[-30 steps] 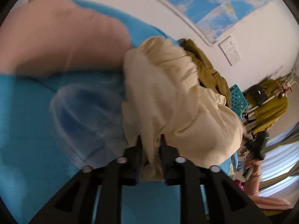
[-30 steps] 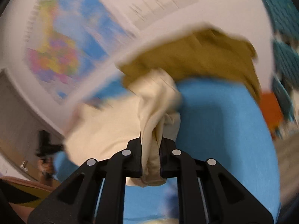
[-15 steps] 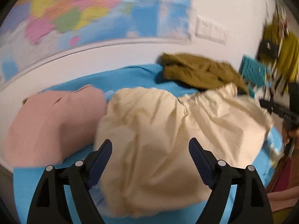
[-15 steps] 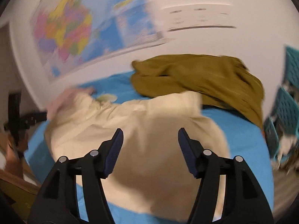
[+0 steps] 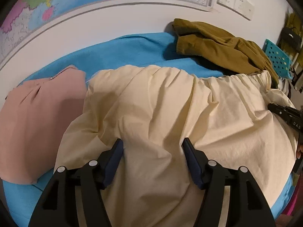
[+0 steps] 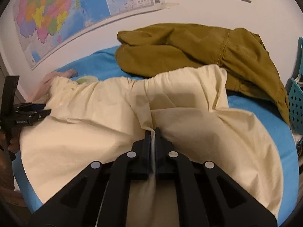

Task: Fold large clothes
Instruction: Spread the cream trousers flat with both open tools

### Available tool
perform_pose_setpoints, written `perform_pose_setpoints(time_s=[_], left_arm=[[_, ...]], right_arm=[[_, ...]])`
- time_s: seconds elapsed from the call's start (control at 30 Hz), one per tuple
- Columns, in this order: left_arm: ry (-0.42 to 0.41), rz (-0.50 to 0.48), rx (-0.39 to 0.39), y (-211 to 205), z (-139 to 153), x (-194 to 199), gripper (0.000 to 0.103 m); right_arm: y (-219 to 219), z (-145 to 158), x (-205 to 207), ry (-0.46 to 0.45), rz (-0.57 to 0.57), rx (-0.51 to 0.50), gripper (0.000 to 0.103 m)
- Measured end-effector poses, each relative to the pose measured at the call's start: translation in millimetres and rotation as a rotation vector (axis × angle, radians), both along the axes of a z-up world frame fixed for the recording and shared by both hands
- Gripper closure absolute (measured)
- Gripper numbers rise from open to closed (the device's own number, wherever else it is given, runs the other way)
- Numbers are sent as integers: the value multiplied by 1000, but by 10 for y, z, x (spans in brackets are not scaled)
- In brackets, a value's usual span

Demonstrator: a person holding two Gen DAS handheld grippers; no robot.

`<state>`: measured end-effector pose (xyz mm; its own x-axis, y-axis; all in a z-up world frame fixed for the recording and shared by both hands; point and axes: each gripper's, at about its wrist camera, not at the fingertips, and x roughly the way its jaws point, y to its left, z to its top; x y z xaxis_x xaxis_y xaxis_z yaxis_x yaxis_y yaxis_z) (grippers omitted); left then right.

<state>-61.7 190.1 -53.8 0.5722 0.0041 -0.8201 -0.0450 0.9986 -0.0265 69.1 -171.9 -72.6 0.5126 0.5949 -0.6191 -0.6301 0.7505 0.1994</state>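
Letters "DAS" show on the black right gripper's body in the left view, while the cream garment (image 5: 170, 113) lies on the blue sheet (image 5: 132, 51), a ridge of it between the left gripper's (image 5: 152, 147) closing, half-wide jaws, a fold pinched in the right gripper (image 6: 152, 132).

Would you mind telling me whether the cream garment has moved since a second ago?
Yes. The cream garment, bunched up and lifted then, now lies spread across the blue bed cover, reaching the olive garment.

Rumpled cream garment (image 5: 161, 113) spread across blue bed (image 5: 132, 51).
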Motion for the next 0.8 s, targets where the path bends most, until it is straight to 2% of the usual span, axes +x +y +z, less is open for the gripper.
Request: perform_pose_setpoints(time_s=[0.07,0.13,0.23,0.33,0.43,0.53,0.67,0.8], left_arm=[[-31,-6,-24,0,72,-95,38],[-64,-8,-43,-26,143,-188,37],[-119,-13,-34,-69,255,-293,32],[-141,-17,-8,-121,291,-349,32],[-124,-14,3,-144,232,-359,32],[-98,4,7,-105,145,-362,32],[-99,7,13,-89,126,-386,32],[-121,8,22,-110,182,-477,29]], right_arm=[[-44,100,-76,-17,2,30,75],[-107,224,-179,-60,-8,61,67],[-128,369,-340,-92,45,126,59],[-15,336,-387,-67,103,143,60],[80,142,-280,-41,48,61,60],[110,-19,-216,-34,14,11,70],[44,23,-255,-26,9,51,65],[-89,142,-368,-60,6,96,60]])
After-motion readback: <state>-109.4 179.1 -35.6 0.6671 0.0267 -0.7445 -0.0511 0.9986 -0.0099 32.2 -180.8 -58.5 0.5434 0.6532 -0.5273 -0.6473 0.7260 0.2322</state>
